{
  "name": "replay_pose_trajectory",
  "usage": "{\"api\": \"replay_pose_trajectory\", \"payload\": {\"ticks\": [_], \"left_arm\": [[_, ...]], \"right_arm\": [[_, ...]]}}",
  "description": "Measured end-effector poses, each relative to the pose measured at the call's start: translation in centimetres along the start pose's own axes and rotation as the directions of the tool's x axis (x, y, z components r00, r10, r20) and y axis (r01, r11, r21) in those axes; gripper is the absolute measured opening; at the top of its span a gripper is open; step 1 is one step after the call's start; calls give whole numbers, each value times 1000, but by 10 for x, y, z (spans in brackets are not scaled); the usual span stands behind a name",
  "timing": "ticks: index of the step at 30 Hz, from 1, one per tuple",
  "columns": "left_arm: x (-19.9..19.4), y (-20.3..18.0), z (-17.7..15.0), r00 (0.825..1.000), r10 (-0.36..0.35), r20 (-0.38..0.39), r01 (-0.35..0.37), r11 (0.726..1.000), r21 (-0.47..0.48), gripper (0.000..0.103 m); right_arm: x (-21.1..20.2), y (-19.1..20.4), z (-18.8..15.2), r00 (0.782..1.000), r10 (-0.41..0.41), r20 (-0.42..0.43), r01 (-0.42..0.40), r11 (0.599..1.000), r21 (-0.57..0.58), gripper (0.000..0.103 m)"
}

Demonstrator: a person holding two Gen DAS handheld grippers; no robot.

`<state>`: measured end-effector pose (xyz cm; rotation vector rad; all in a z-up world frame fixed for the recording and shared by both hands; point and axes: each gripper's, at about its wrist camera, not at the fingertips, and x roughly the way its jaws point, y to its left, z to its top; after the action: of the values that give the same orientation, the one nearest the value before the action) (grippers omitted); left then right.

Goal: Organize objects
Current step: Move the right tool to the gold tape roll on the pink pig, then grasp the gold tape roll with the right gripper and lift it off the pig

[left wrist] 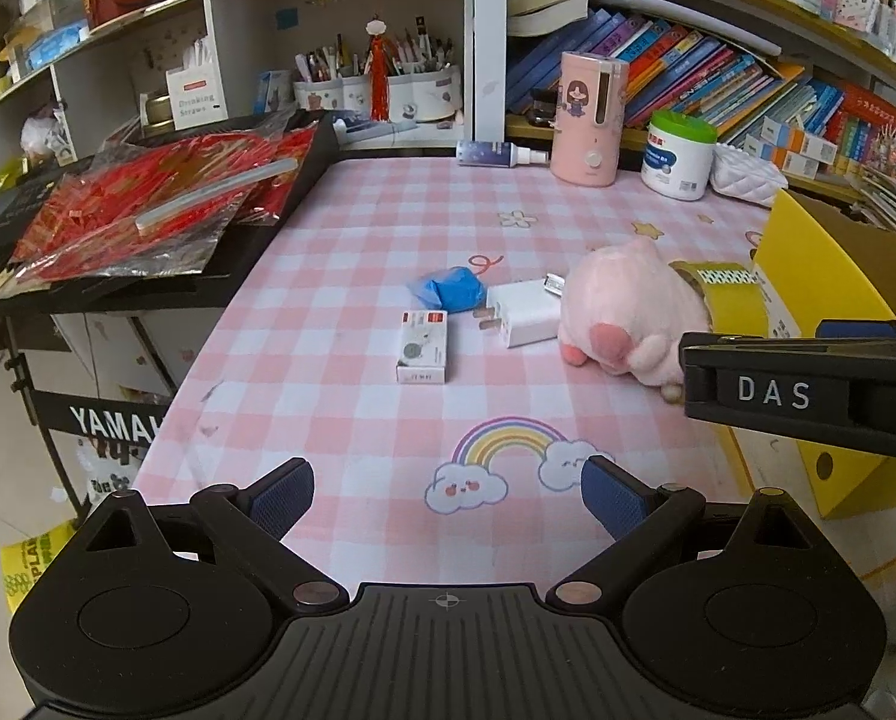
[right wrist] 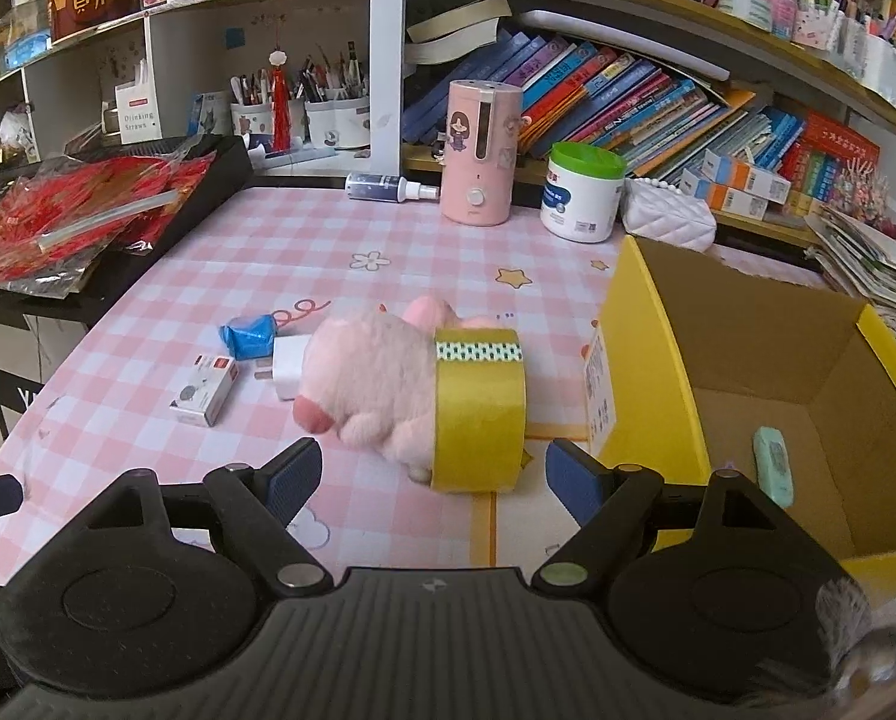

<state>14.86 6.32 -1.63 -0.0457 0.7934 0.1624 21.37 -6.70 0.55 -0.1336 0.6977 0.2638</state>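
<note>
The soft pink toy [right wrist: 375,384] lies on its side in the middle of the checked tablecloth [right wrist: 219,252]; the roll of yellow tape [right wrist: 481,414] stands on edge against its near end and hides that part of it, and whether the tape rings the toy or only leans on it cannot be told; the white charger [right wrist: 285,369] is half covered by the toy in the right wrist view, though its prongs show; the blue wrapped bundle [right wrist: 246,336] sits just behind the charger, and what it contains cannot be made out; the small white box [right wrist: 204,396] lies just beside the charger, its print too small to read; the yellow cardboard box [right wrist: 646,324] stands open at the right, cut off by the frame edge, with a pale green packet [right wrist: 775,471] on its floor, its label unreadable; in the left wrist view the right tongs' black body covers the toy's lower corner.

The left tongs [left wrist: 448,495] hang over the rainbow print [left wrist: 508,447] with jaws spread wide, nothing between the blue pads [left wrist: 282,498], touching nothing; the right tongs [right wrist: 432,480] are likewise spread wide and empty, the tape roll just ahead of the gap, not touched by either pad.
</note>
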Motion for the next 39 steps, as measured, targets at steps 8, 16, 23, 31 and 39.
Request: {"api": "replay_pose_trajectory", "payload": {"ticks": [8, 16, 23, 31, 39], "left_arm": [[12, 0, 10, 1000, 17, -8, -17, 1000, -6, 97], [21, 0, 17, 999, 35, -23, -36, 999, -16, 97], [21, 3, 20, 998, 60, -20, -61, 998, -27, 97], [20, -2, 26, 999, 48, 1, -48, 999, -22, 97], [29, -17, 34, 999, -34, 6, 34, 999, 0, 97]], "right_arm": [[23, 0, 13, 1000, -1, -15, 1, 1000, -17, 91], [45, -9, 23, 999, -34, -21, 34, 999, 13, 85], [65, -9, 25, 997, 7, -72, -5, 1000, 25, 69], [47, -10, 37, 982, 187, -5, -186, 982, 36, 37], [8, -12, 49, 964, 186, 189, -179, 982, -54, 37]]}}
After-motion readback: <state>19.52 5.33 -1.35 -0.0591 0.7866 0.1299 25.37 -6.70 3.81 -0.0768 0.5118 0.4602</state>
